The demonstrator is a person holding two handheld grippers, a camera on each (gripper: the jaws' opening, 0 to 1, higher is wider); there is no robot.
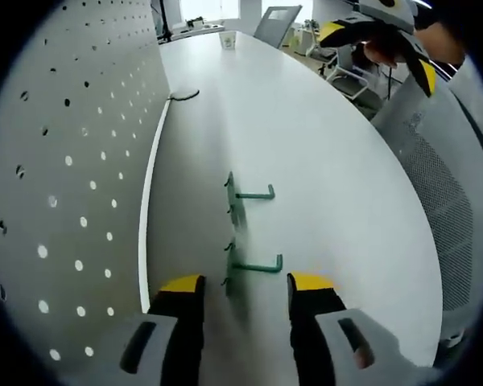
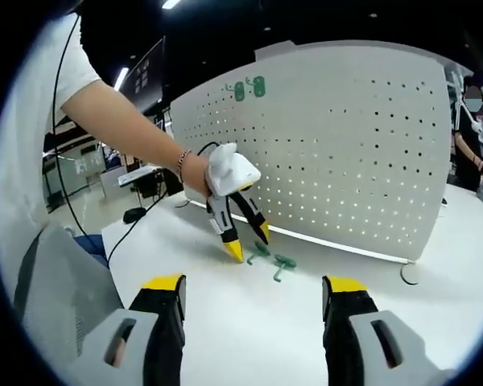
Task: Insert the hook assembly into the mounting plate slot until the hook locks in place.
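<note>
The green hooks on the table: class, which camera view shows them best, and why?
The left gripper view: both green hooks lie close, just ahead of the open left gripper, shapes distinct. The right gripper view shows them small and distant, beside the left gripper's tips.

the pegboard (image 2: 322,153) stands upright on the table (image 1: 322,153), along its edge; in the left gripper view it runs up the nine o'clock side. two hooks lie on the table just before the board: the near hook (image 1: 253,264) sits at twelve o'clock from the left gripper (image 1: 245,291), between its jaws' line, and the far hook (image 1: 248,194) lies beyond it, near but apart. in the right gripper view both lie at twelve o'clock from the right gripper (image 2: 253,293), with the left gripper's tips just at their ten o'clock. a cup (image 1: 228,39) stands at the table's far end.
</note>
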